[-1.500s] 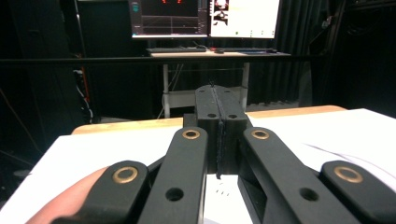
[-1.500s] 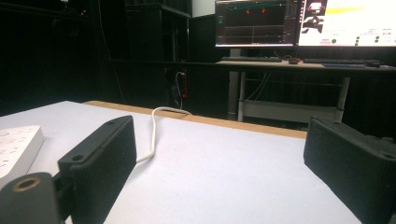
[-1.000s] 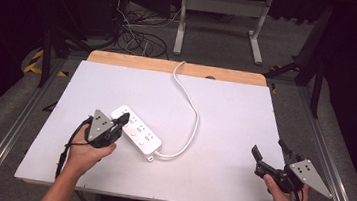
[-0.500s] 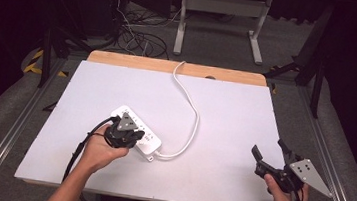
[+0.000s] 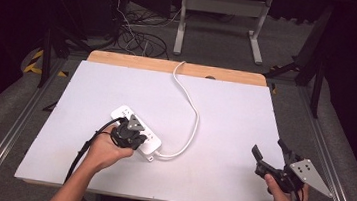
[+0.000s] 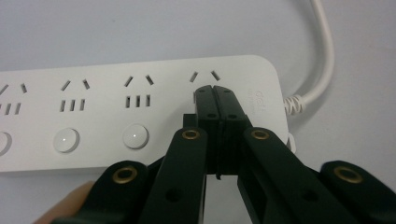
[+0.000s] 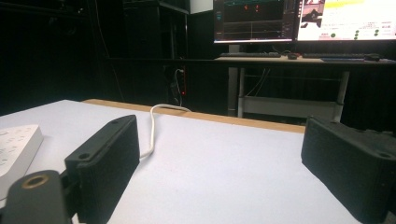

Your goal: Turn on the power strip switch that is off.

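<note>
A white power strip [image 5: 149, 145] lies at the front left of the white table [image 5: 236, 106]. Its white cord [image 5: 194, 117] loops back over the far wooden edge. My left gripper [image 5: 131, 132] is directly over the strip. In the left gripper view its jaws are shut together with nothing between them, and the tips [image 6: 215, 91] rest on the strip [image 6: 116, 88] at the outlet nearest the cord [image 6: 323, 56]. Two round buttons [image 6: 135, 136] show to the left. My right gripper [image 5: 270, 149] is held open above the table's front right corner, jaws [image 7: 229, 168] wide apart and empty, with the strip's end [image 7: 14, 144] at its left.
A wooden strip [image 5: 135, 62] borders the table's far edge. Beyond it are a metal desk frame [image 5: 220, 19] and tangled floor cables [image 5: 133, 30]. Metal rails [image 5: 12, 128] run along both sides of the table. Lit monitors [image 7: 299, 18] stand on a desk behind.
My left gripper has moved right along the power strip, from its left end to the end nearest the cord. The right gripper has stayed put, open.
</note>
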A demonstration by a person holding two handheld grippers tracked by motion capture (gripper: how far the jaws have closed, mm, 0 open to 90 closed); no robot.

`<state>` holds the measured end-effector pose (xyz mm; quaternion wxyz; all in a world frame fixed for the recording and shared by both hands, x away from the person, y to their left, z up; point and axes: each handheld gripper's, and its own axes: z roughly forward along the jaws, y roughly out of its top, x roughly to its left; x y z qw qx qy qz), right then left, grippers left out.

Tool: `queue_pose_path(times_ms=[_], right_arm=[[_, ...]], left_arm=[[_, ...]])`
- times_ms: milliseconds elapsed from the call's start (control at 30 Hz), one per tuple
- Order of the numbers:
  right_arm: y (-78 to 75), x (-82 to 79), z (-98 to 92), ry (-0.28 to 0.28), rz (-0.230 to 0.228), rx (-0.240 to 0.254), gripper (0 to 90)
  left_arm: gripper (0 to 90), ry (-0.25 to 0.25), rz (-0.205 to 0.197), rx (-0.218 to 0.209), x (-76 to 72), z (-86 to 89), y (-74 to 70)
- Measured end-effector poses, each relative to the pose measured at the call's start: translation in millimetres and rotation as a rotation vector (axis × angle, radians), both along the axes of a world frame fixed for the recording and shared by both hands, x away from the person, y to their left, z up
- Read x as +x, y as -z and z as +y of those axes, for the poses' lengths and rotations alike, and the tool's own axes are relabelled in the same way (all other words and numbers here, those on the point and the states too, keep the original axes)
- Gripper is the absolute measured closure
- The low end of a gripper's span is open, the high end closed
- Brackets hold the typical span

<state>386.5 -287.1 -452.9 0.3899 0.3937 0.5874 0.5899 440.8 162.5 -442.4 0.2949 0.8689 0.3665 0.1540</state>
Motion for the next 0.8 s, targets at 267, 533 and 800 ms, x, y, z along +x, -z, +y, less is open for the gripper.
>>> queue_pose_path(times_ms=[267, 533, 800], right_arm=[[0.1, 0.0, 0.4, -0.002, 0.004, -0.002, 12.6], [-0.1, -0.1, 0.3, -0.002, 0.001, -0.004, 12.9], [0.0, 0.7, 1.0, -0.002, 0.001, -0.004, 13.0]], left_arm=[[89.9, -0.009, 0.019, 0.028, 1.6, -0.9, 2.8], [90.0, -0.021, 0.033, 0.074, 2.3, 0.1, 1.5], [90.0, -0.016, 0.045, 0.053, 4.4, 4.2, 1.9]])
